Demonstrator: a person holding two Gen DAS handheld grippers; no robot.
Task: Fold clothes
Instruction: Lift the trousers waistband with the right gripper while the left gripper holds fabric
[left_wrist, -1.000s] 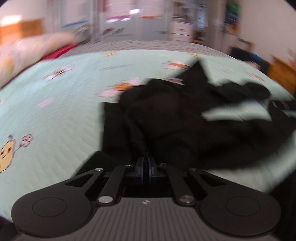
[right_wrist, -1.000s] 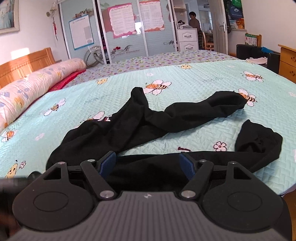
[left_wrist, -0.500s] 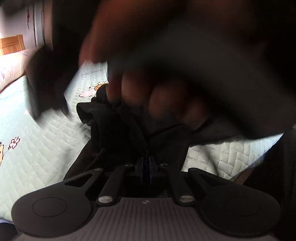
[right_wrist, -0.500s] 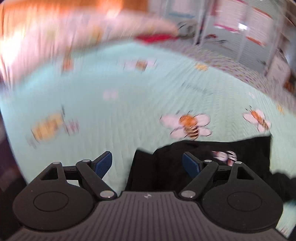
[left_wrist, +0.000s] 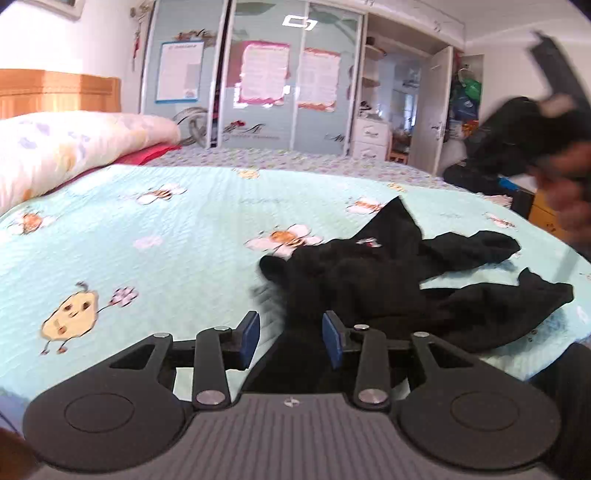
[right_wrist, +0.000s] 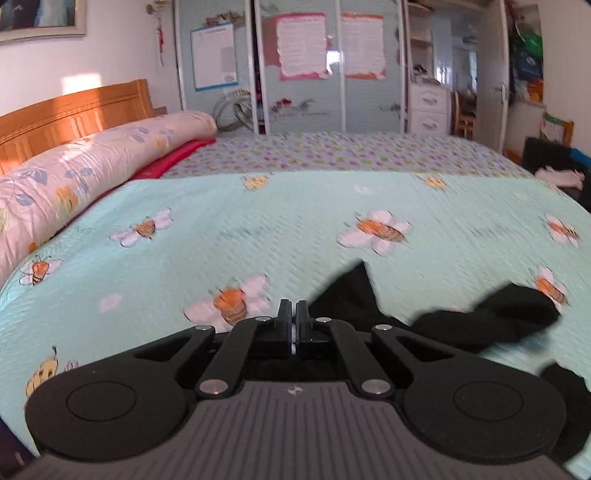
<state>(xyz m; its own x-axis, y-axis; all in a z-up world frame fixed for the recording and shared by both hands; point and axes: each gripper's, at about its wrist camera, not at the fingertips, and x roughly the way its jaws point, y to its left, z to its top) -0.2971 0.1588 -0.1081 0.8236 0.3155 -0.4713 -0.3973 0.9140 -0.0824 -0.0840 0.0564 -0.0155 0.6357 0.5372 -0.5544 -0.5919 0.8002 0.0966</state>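
Holding the left claw (left_wrist: 290, 339) low over the near edge of the bed (left_wrist: 295, 158), jaws partway apart and having just been opening; showing both blue pads (left_wrist: 248, 338) clear of the cloth, though framing a strip of the black garment (left_wrist: 369, 280) in the gap between them. Lying crumpled on the pale green quilt (left_wrist: 166, 240) (the one printed with bees and flowers), toward the right of the left view, sprawling two dark ends out to the right and poking one pointed fold upward. Holding the right claw (right_wrist: 293, 325) closed, jaws having just been closing, pads meeting with only a pale sliver between them; gripping nothing that can be made out, and hanging above the same garment, spreading below and to the right of it in the right view. Appearing in the left view only as a blurred dark shape with a hand (left_wrist: 569, 192) at the upper right, raised well above the bed. Running along the left side of the bed: a long flowered bolster (right_wrist: 92, 166) beside a wooden headboard (right_wrist: 74, 110). Standing beyond the far side: sliding wardrobe doors (right_wrist: 369, 103) carrying posters (right_wrist: 303, 44).
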